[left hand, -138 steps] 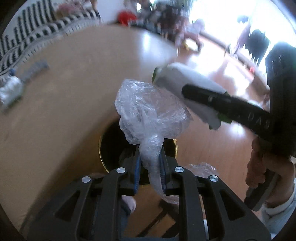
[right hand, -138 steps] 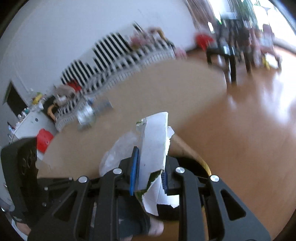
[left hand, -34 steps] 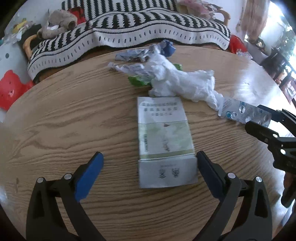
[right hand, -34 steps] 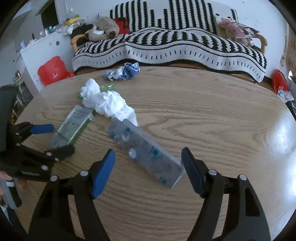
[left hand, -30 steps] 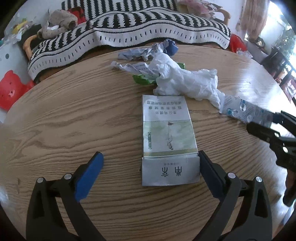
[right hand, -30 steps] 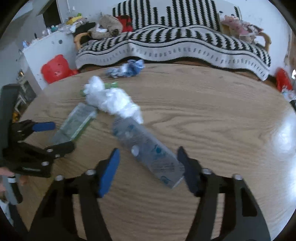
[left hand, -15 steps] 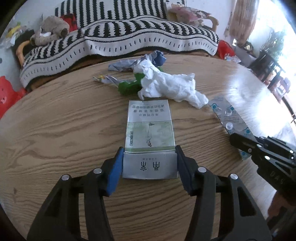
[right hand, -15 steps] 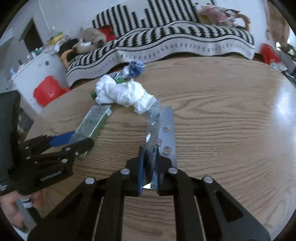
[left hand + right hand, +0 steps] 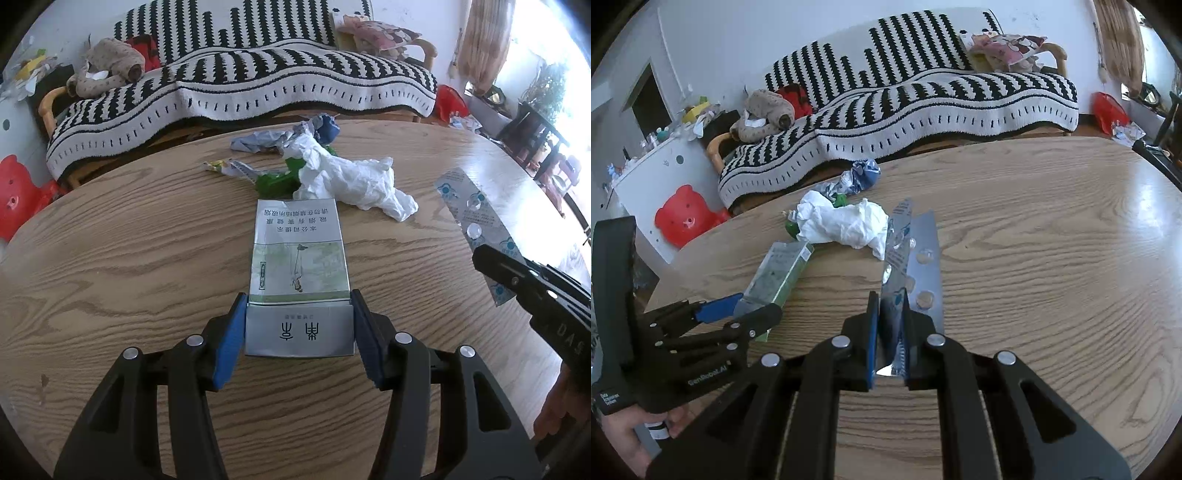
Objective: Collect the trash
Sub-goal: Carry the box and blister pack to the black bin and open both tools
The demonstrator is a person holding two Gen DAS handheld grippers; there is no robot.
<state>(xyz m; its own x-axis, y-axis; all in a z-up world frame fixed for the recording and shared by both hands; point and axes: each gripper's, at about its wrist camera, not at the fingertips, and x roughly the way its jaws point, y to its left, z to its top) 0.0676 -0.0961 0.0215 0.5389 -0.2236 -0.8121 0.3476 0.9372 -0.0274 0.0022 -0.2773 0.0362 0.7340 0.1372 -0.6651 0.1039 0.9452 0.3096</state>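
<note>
Closest in, the left gripper has its blue pads pressed against both sides of a flat silver and green cigarette pack, pinching the near end while the pack lies flat on the round wood-grain desk; its jaws have just been closing, with the pack between them; over on the right, the right gripper is squeezed nearly together on a silver foil blister pack of pills, gripping it by the near end, so the strip stands on edge and tilts up off the desk; a hand shows at the lower left corner of the right wrist view, wrapped round the handle of the left gripper; just past the cigarette pack sits a crumpled white tissue wad, touching a scrap of green wrapper; a bit further back there's a thin twisted wrapper and a scrunched blue and grey plastic wrapper near the far edge of the desk; behind all that is a sofa with a black and white striped blanket and a brown plush toy on its left end; off to the left is a red bear-shaped plastic thing against a white cabinet.
</note>
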